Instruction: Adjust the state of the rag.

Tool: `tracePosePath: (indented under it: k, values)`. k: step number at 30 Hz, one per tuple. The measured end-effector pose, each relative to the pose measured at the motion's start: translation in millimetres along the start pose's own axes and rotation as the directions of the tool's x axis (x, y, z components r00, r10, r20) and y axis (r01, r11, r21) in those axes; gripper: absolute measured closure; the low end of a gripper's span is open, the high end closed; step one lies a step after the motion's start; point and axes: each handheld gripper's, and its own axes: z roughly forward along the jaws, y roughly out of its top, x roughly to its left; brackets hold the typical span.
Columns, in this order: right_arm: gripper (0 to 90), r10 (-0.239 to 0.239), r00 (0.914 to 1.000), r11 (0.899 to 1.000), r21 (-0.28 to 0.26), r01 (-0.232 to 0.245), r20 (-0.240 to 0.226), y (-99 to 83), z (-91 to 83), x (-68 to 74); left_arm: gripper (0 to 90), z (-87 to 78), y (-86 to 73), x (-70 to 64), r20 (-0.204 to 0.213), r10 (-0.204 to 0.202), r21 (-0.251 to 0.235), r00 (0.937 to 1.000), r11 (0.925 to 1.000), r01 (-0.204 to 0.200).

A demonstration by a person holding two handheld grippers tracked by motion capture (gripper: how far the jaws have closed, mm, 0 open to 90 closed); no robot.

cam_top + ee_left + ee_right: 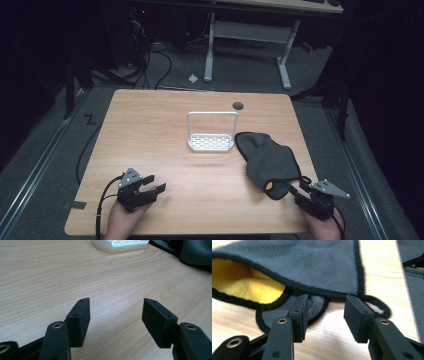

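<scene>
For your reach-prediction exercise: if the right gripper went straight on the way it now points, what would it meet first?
Most likely the grey cloth: the right gripper, jaws open, points at its black-bound near edge, with the yellow lining beside it.

cloth (312, 262): grey, black-edged, yellow inside | rack (211, 142): white, seemingly perforated | table (150, 130): light woodgrain

table (150, 130) | white rack (212, 131) centre | grey cloth (270, 162) right | left claw (148, 191) open | right claw (300, 191) at cloth edge
</scene>
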Motion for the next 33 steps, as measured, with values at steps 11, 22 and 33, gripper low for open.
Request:
tracePosePath:
  k: [11,22,33]
  values:
    - [55.0,-0.038,0.9992,0.999,-0.005,0.038,-0.009,1.7,1.8,4.9,39.4,2.6,-1.9,-4.7,-0.004,0.020,0.020,0.9998,0.9996,-0.020]
    - [86.1,-0.055,0.9983,0.997,-0.054,0.054,-0.021,44.7,5.1,1.2,39.4,4.4,-1.4,-3.4,-0.007,0.018,0.023,0.9998,0.9996,-0.018]
    - [87.8,-0.062,0.9977,0.991,0.120,0.059,0.026,68.5,84.1,-5.6,39.2,-0.9,-0.8,-6.3,-0.006,0.031,0.012,0.9995,0.9995,-0.030]
